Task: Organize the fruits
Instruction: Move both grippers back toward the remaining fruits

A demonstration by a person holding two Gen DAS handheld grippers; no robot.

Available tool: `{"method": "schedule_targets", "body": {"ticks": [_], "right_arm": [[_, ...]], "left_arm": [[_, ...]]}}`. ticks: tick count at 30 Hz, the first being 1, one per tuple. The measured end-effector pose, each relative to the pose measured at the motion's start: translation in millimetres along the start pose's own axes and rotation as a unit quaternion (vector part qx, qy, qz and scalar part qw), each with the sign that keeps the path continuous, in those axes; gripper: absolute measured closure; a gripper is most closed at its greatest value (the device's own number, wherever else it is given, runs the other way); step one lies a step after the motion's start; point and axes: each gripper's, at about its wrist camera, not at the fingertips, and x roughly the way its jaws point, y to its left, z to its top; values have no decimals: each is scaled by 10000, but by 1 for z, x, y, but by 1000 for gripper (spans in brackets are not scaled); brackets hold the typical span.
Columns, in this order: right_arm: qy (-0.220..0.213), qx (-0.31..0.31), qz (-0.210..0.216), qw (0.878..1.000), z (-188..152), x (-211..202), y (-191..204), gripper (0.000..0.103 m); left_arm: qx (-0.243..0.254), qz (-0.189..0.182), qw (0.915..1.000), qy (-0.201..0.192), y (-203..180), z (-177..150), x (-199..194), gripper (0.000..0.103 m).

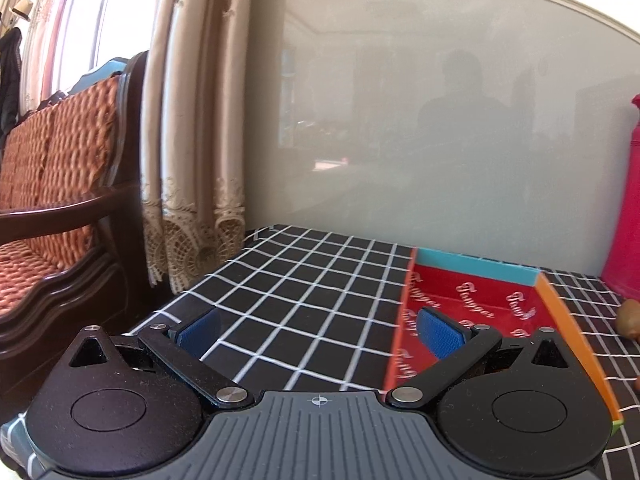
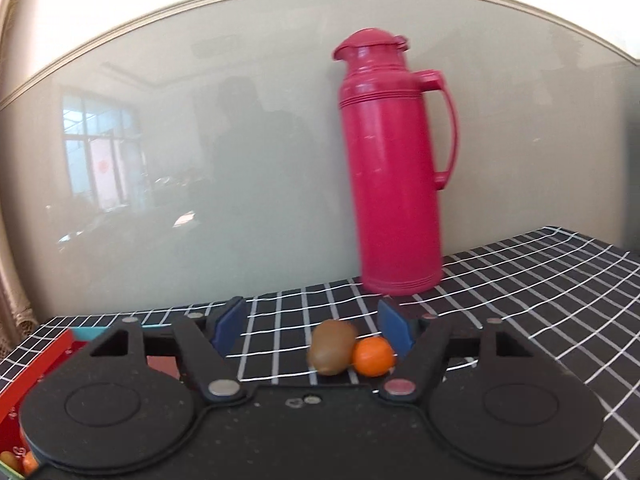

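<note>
A brown kiwi [image 2: 332, 346] and a small orange [image 2: 373, 356] lie touching on the black checked tablecloth [image 2: 540, 280]. In the right wrist view they sit beyond my right gripper [image 2: 312, 326], between its fingers and nearer the right one. That gripper is open and its blue pads touch neither fruit. My left gripper [image 1: 320, 330] is open and empty, its right finger over the red box [image 1: 476, 266], which has a teal far wall and an orange side wall. The box's red wall [image 2: 44, 360] and fruit inside it [image 2: 28, 462] show at the lower left. The kiwi [image 1: 630, 318] peeks in at the right edge.
A tall pink thermos [image 2: 396, 168] stands by the glossy wall panel behind the fruit; the thermos [image 1: 628, 200] is also at the right edge of the left view. Left of the table are a curtain [image 1: 192, 160] and a wooden sofa [image 1: 60, 200].
</note>
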Motion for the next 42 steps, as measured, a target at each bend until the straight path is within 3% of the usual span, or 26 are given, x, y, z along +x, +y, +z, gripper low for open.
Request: {"method": "schedule_targets", "body": {"ticks": [17,27,42], "right_arm": [[-12,168,-529,9985,6,-21,-76,25],[-32,139,-728,9972,6,-31,-104,25],[-24,210,-1066,9941,5,-38,-145,25]], "left_arm": [[455,-961,9943,-92,-103,-5,-15,0],[744,-1652,9834,-104,-161,-14,-32,0],[1135,-2202,9685,264,-232,-33,-39,0]]}}
